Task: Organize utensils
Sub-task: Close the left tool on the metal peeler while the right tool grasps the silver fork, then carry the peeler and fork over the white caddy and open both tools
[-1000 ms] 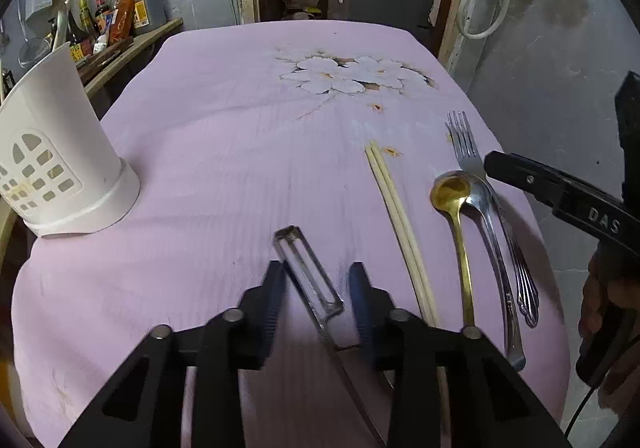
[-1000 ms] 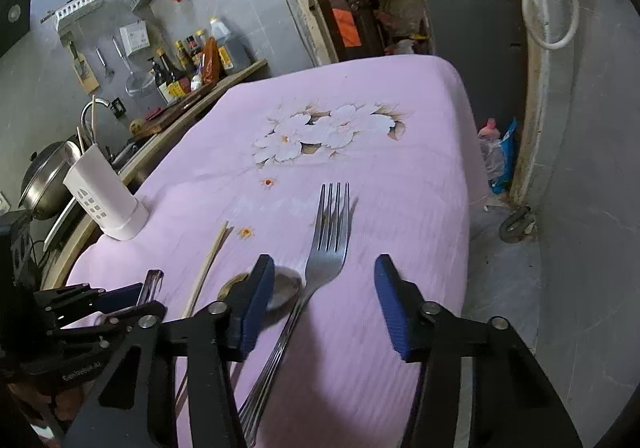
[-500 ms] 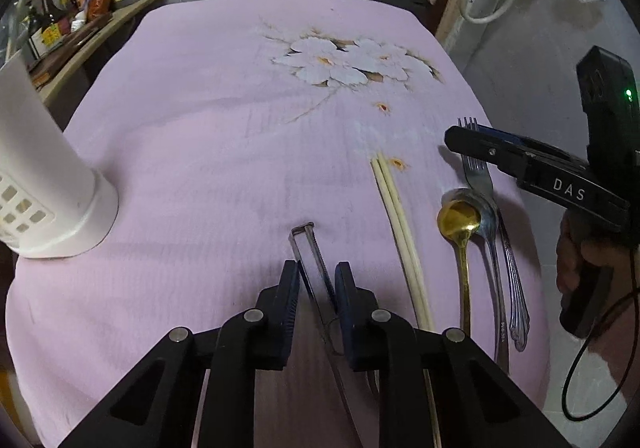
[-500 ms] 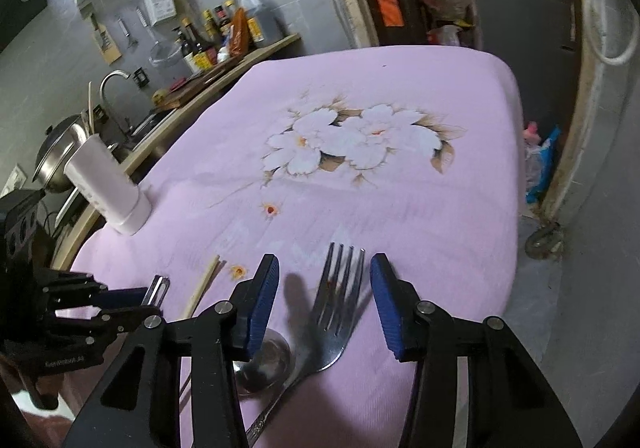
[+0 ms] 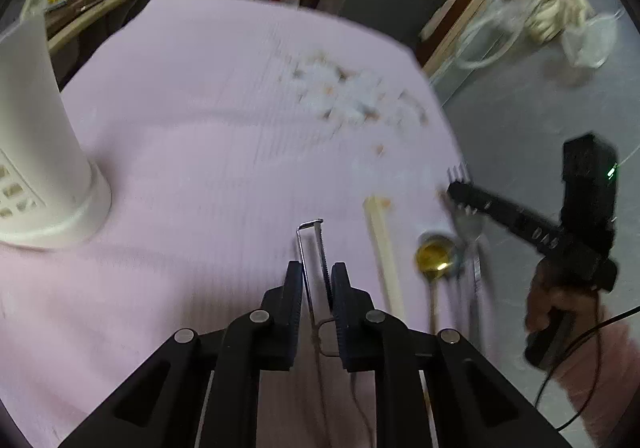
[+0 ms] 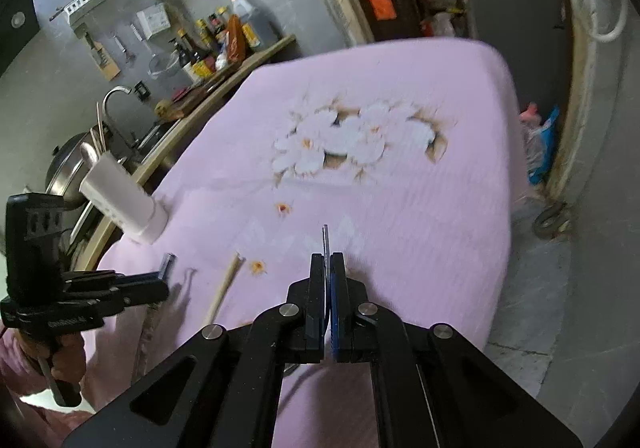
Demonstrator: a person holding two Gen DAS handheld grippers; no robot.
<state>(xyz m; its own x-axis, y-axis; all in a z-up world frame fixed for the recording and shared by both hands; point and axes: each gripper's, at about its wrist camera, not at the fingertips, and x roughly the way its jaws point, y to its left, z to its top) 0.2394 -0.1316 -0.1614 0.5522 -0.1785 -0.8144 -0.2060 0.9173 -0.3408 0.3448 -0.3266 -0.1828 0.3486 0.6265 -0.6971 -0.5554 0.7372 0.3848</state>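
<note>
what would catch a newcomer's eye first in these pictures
Both grippers are shut on utensils: the left gripper on a metal peeler, the right gripper on a fork seen edge-on. Behind them spreads the pink tablecloth with its white flower print, and a white utensil holder stands at far left.
</note>
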